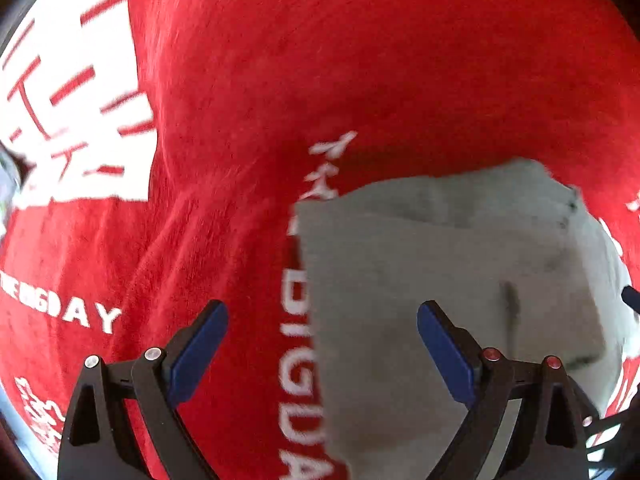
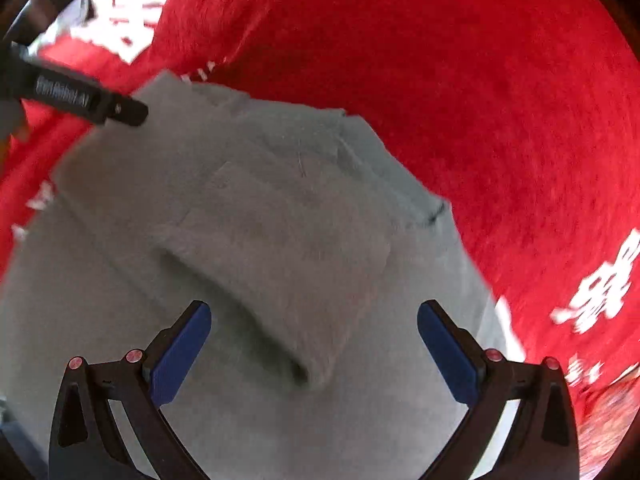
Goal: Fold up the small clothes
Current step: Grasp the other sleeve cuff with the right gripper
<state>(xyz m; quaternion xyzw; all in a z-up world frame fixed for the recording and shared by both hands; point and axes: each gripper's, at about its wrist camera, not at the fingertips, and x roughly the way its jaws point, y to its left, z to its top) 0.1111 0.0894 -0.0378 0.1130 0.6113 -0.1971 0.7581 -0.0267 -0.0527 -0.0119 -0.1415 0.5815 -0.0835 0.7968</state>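
Note:
A small grey garment [image 2: 280, 240] lies partly folded on a red cloth [image 2: 480, 100], with a folded flap across its middle. It also shows in the left wrist view [image 1: 440, 280] at the lower right. My left gripper [image 1: 322, 316] is open and empty, hovering over the garment's left edge. My right gripper [image 2: 314, 316] is open and empty, just above the folded flap. The left gripper's body [image 2: 88, 98] shows at the upper left of the right wrist view.
The red cloth [image 1: 360, 60] has white printed lettering [image 1: 296, 360] and a white printed block [image 1: 72, 80]. It covers nearly all the surface in both views. A patterned strip [image 2: 612, 420] shows at the lower right edge.

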